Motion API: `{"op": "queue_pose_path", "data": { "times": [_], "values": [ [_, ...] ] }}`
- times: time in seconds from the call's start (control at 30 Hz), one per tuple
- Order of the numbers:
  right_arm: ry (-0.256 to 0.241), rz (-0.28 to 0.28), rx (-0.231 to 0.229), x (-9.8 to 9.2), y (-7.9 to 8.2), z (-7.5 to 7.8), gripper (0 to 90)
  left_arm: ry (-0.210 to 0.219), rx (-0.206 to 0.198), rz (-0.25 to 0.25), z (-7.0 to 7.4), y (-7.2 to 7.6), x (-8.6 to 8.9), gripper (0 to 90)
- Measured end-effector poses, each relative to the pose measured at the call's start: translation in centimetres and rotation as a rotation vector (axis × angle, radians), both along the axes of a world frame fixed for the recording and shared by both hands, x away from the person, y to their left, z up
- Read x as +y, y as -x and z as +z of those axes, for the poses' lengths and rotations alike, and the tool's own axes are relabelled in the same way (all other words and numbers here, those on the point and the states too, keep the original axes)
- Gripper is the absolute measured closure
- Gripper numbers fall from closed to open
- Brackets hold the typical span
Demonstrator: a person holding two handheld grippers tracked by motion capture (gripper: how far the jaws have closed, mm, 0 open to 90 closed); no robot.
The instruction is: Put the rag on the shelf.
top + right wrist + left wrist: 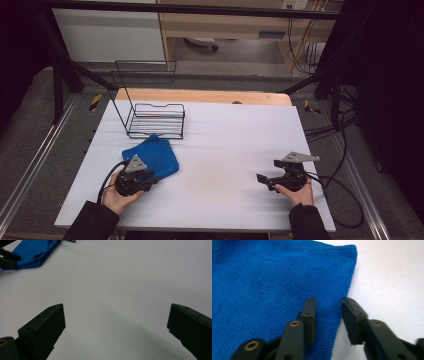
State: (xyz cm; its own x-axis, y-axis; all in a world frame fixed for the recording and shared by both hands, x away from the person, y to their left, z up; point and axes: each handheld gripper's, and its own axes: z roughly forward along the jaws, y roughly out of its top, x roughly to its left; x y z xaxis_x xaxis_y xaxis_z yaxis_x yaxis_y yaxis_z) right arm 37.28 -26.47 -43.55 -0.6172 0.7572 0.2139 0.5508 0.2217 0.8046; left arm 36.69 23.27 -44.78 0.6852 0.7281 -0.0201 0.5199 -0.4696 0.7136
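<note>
A white table [215, 150] carries a black wire rack [150, 117] near its far left, with a folded blue cloth [157, 155] lying just in front of that rack and touching its front edge. The left gripper [329, 312], beside the cloth's near corner, has its jaws partly apart astride the cloth's edge, not clamped. Well to the right of the cloth, the right gripper [115, 325] rests with jaws spread wide over bare table.
</note>
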Motion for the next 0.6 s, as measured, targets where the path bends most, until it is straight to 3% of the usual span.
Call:
{"op": "queue_pose_path", "data": {
  "times": [0.6],
  "values": [
    [-0.006, 0.001, 0.002, 0.00, -0.02, 0.06, 2.8, -0.034, 0.007, 0.015, 0.23, -0.47, -0.12, 86.6]
  ]
}}
